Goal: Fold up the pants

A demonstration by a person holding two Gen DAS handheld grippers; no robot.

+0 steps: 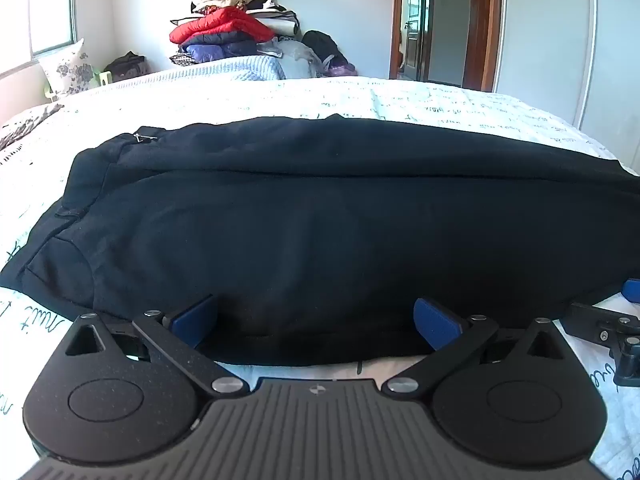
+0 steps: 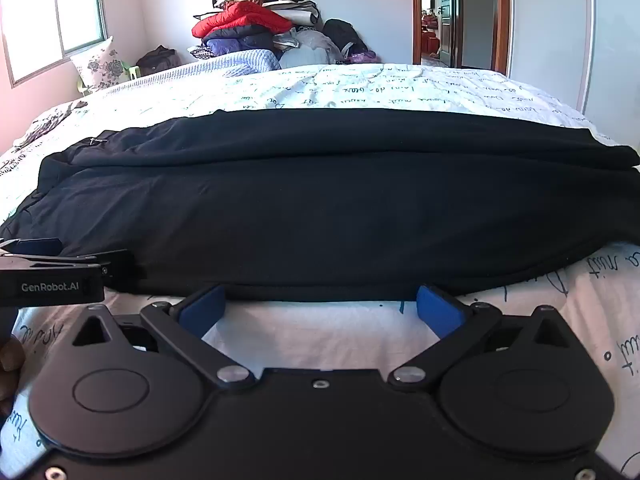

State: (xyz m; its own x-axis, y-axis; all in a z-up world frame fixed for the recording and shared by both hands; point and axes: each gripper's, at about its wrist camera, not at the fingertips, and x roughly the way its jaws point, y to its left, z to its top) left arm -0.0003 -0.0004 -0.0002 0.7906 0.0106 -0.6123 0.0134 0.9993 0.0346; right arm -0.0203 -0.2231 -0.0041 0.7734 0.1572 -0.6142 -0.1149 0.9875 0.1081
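Black pants (image 1: 320, 216) lie lengthwise across the white bed, folded in half along their length, waistband to the left. In the left wrist view my left gripper (image 1: 316, 320) stands wide open, its blue pads on either side of the near hem, with cloth lying between them but not pinched. The right gripper's side shows at the right edge (image 1: 616, 320). In the right wrist view the same pants (image 2: 320, 208) fill the middle. My right gripper (image 2: 320, 308) is wide open just short of the near edge, with only bedsheet between its pads. The left gripper's body (image 2: 52, 276) shows at the left.
The bed (image 2: 360, 84) has a white cover printed with handwriting. A pile of clothes (image 2: 248, 28) and bags sits beyond its far side against the wall. A flowered pillow (image 2: 102, 64) leans under the window. An open doorway (image 2: 452, 12) and a wardrobe stand at the right.
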